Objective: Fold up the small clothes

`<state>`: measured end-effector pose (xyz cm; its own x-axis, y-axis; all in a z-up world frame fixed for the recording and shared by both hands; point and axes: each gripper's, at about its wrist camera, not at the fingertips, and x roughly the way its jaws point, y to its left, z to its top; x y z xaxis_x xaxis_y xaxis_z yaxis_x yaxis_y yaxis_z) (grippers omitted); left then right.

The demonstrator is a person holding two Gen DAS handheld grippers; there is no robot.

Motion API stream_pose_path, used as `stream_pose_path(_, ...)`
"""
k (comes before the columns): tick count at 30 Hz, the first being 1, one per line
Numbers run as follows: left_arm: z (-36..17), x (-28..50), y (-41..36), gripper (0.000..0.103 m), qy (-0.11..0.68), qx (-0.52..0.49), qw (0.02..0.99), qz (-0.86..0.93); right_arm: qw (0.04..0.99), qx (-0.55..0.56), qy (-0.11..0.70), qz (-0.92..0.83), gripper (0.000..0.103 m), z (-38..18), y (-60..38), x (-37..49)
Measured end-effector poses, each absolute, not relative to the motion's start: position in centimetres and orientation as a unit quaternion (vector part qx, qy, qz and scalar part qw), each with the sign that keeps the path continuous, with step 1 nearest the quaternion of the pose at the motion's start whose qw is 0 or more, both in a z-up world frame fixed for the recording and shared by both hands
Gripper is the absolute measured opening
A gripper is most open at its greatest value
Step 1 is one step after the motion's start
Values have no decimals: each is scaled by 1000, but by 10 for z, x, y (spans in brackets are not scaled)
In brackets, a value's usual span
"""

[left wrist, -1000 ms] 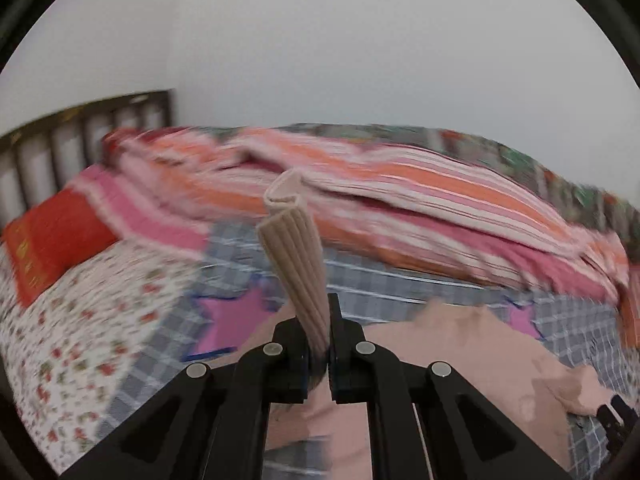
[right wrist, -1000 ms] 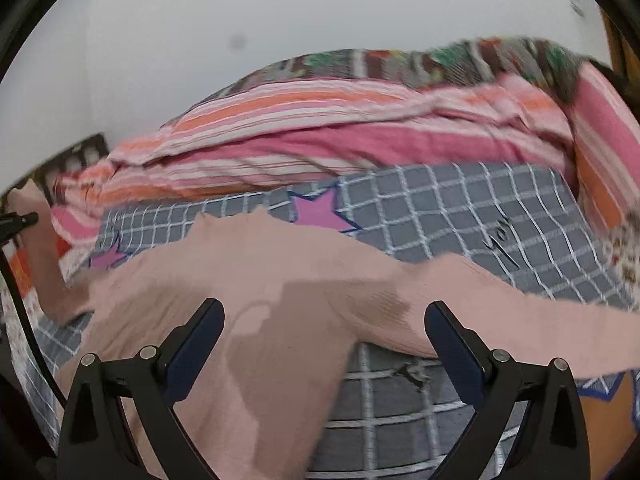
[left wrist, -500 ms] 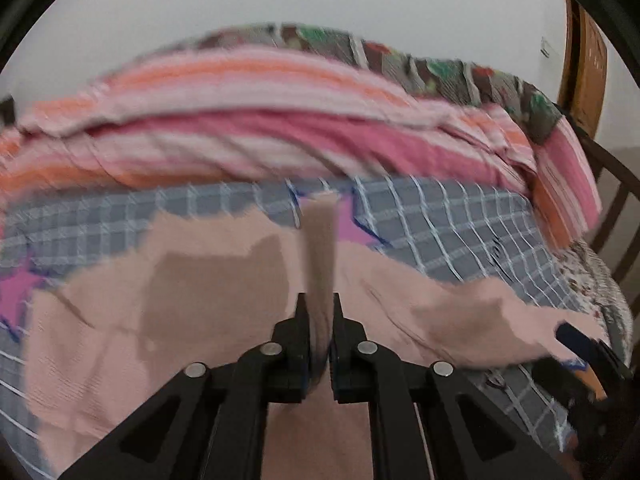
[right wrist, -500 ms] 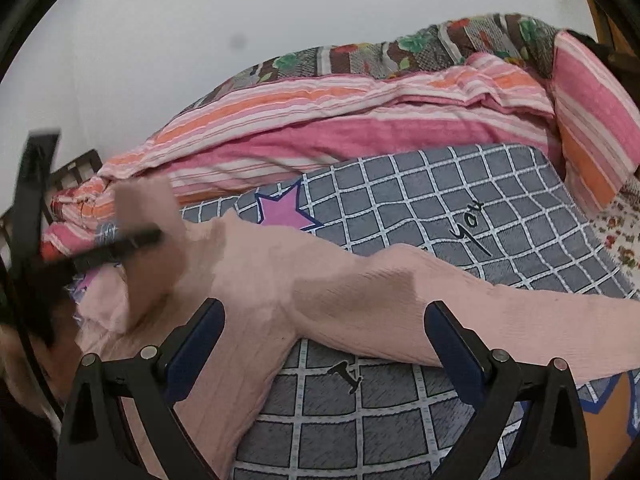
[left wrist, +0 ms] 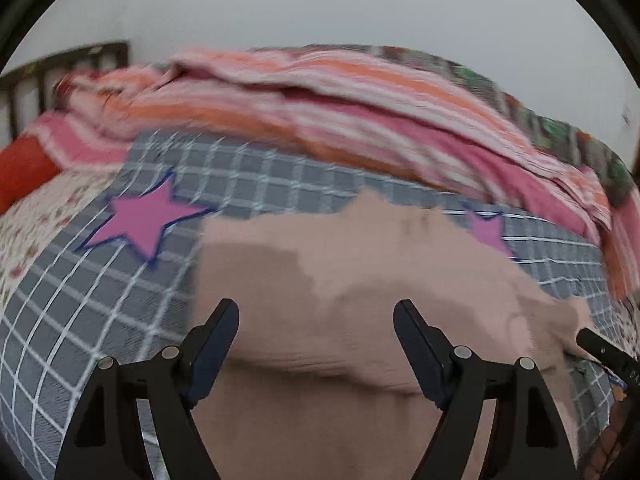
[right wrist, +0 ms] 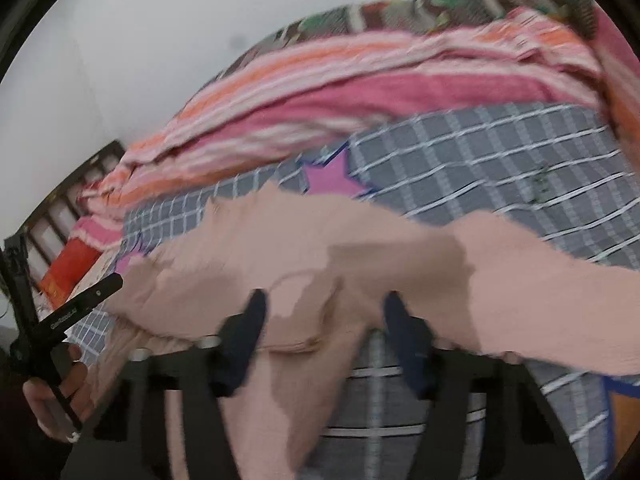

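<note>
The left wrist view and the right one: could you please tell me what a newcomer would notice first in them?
First comes the pale pink knit top, spread across the grey checked sheet with magenta stars. Behind it, along the wall, lies a heap of pink and orange striped bedding. Nearest the lens, the left claw stands open above the top, while the right claw has just been closing around a fold of it.

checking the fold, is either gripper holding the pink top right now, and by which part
The left gripper holds nothing: its jaws have just opened above the pink top. The right gripper has just been closing around a fold of it; grip uncertain.
</note>
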<state>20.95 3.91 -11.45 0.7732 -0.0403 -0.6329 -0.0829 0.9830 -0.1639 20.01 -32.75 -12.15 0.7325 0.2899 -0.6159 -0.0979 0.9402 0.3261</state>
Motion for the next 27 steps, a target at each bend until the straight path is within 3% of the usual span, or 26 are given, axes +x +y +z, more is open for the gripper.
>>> stream_pose_path(7,-128,215,80,78,356,-82,931,18,911,107,385,106,51,-140,-295,217)
stream_pose_path(12,-142,228,106,78,393,-156,906,-11,894,93,427,93,49,-154,-287,238)
stream_pose_path(13,-145,231,109,78,400,-173,900,-20,893,87,432,90,47,-155,-284,242)
stream_pose_path(14,-148,234,113,77,403,-189,895,-30,893,78,434,86,38,-154,-282,245)
stream_pose_path(15,-148,235,114,77,403,-198,893,-35,895,73,433,86,13,-154,-279,247)
stream_pose_path(16,-148,236,114,77,400,-205,892,-39,897,71,428,85,4,-153,-278,247)
stream_pose_path(22,-129,230,96,77,352,-194,912,-84,931,86,336,113,4,-122,-293,223)
stream_pose_path(27,-131,238,75,78,353,-167,917,-84,925,108,357,65,4,-133,-320,226)
